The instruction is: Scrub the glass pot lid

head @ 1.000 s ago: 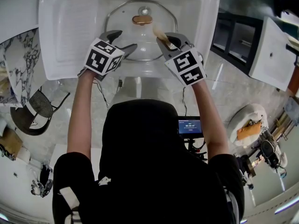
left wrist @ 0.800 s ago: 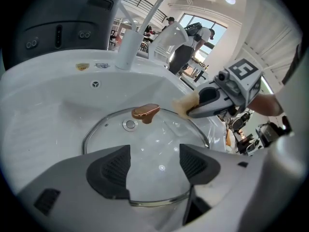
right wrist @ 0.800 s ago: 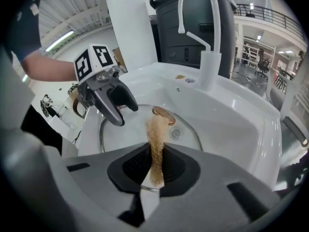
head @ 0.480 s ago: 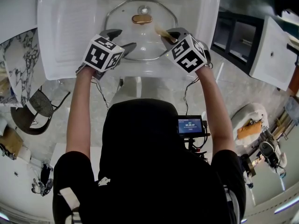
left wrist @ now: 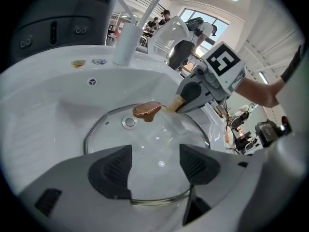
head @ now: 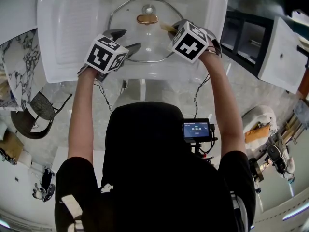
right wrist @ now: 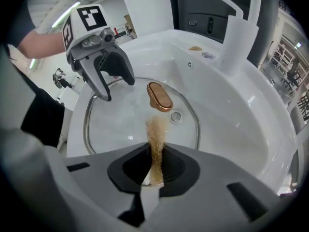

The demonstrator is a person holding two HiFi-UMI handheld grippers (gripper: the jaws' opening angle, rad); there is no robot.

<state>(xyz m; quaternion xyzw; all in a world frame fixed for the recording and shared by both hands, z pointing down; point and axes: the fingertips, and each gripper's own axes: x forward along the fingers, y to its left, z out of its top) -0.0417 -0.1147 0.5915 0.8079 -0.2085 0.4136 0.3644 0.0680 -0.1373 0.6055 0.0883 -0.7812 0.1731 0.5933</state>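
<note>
Seen from the head, the cube (head: 192, 41) on the right gripper (head: 171, 30) hides most of the brown scrubber (head: 166, 28). The near edge of the glass lid (head: 145, 42) goes under the left gripper (head: 126, 39). The top of the white tap (right wrist: 235, 37) is cut off

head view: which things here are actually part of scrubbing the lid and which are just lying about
Part of the job:
glass pot lid, lying in the sink
brown scrubber, clamped in the right gripper
left gripper, open over the lid's near rim

Just lying about:
white faucet
chair
small screen
</note>
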